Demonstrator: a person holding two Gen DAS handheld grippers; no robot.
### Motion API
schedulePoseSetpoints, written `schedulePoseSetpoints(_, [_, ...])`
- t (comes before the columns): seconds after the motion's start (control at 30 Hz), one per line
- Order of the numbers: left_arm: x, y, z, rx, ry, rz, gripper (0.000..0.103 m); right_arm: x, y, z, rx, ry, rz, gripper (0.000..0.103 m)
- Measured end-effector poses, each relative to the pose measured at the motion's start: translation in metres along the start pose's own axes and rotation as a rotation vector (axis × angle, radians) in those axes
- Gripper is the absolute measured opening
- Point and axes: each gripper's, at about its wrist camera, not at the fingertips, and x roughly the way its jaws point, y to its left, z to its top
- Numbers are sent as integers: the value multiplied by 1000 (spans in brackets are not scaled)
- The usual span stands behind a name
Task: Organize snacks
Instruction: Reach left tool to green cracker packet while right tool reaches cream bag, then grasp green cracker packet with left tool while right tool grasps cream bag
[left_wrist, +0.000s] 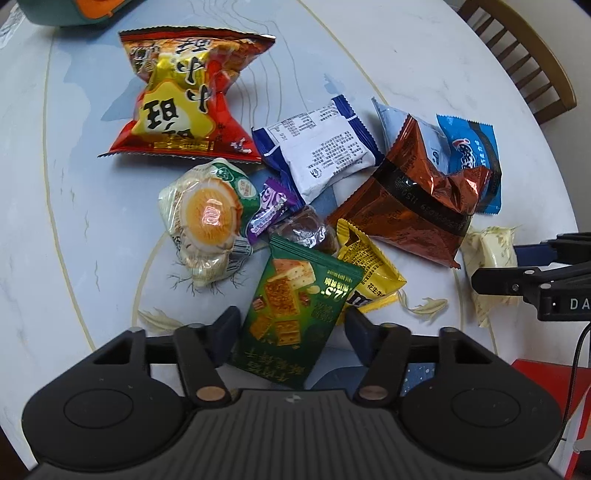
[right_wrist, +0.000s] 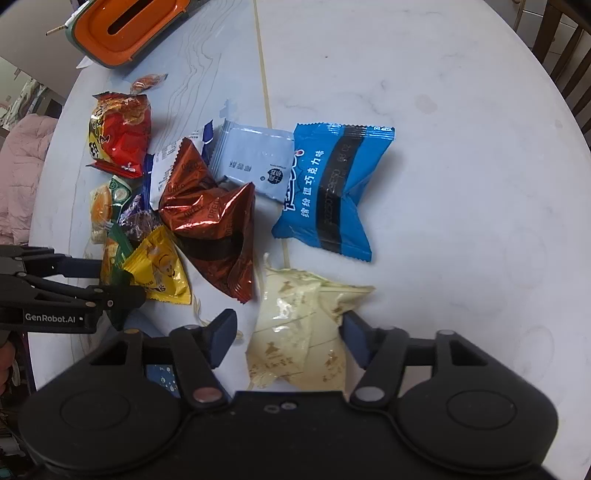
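A pile of snack packets lies on the pale marble table (left_wrist: 424, 55). My left gripper (left_wrist: 291, 325) points down, and both pads touch the sides of a green cracker packet (left_wrist: 291, 295). My right gripper (right_wrist: 288, 325) straddles a cream packet (right_wrist: 295, 332). Its right pad touches the packet, while a gap shows at the left pad. Around them lie a yellow peanut packet (left_wrist: 365, 266), a copper foil packet (left_wrist: 406, 199), a blue chocolate packet (right_wrist: 332, 184), a white-and-blue packet (left_wrist: 321, 151), a red-and-gold bag (left_wrist: 181, 96) and an egg-print packet (left_wrist: 207, 218).
An orange-lidded container (right_wrist: 125, 26) stands at the table's far left. A wooden chair (left_wrist: 528, 62) is beyond the far right edge. A small orange wrapped sweet (right_wrist: 147, 83) lies near the red bag. Bare tabletop stretches to the right of the blue packet.
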Motion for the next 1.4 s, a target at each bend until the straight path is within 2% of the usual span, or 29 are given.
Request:
schedulePoseSetpoints(0.07, [-1,1,-1,-9,0,10,49,0,0,0,2,-1,11,50])
schedulePoseSetpoints(0.13, [-2,1,-3,-14,-1,14,47,0,0,-1,1,-5,18,48])
schedulePoseSetpoints(0.3, [-8,1,-9,-38,-23,17,46,-3,3,-3,-8,-12,49,39])
schedulePoseSetpoints(0.47, [-24,6,-20,-74,-57,16,46,-14,3,-5,-16,-32,70,34])
schedulePoseSetpoints(0.83, [-77,10,-37,-154,-159,17,46,-59,0,-18,-33,-89,124,34])
schedulePoseSetpoints(1.0, [-106,0,-50,-179,-220,10,46,-85,7,-31,-60,-124,143,34])
schedulePoseSetpoints(1.17, [-141,-17,-73,-179,-281,3,46,-113,16,-51,-95,-161,170,34])
schedulePoseSetpoints(1.4, [-169,-47,-119,-160,-309,7,46,-147,30,-89,-155,-193,191,34])
